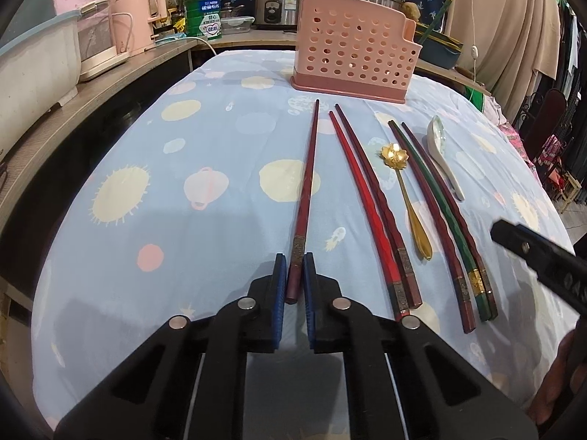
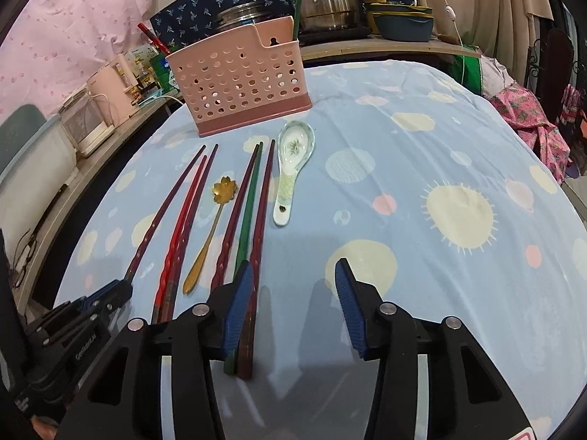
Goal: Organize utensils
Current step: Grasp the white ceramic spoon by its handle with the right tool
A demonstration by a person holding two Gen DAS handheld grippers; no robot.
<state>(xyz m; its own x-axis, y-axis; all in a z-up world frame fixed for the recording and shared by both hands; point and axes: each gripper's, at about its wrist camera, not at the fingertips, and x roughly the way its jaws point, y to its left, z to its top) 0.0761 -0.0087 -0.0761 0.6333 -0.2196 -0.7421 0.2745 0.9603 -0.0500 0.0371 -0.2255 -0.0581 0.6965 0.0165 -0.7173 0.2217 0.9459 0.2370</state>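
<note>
A pink perforated utensil holder stands at the far side of the table, also in the right wrist view. Several chopsticks lie side by side in front of it. My left gripper is shut on the handle end of a dark red chopstick, the leftmost one. A red and maroon pair, a gold flower spoon, a maroon-green-maroon group and a white ceramic spoon lie to its right. My right gripper is open and empty above the cloth, right of the chopstick handles.
The table has a blue cloth with sun and planet prints. A side counter on the left holds a pink kettle and white appliances. Pots and a rice cooker stand behind the holder. Clothes hang at the right.
</note>
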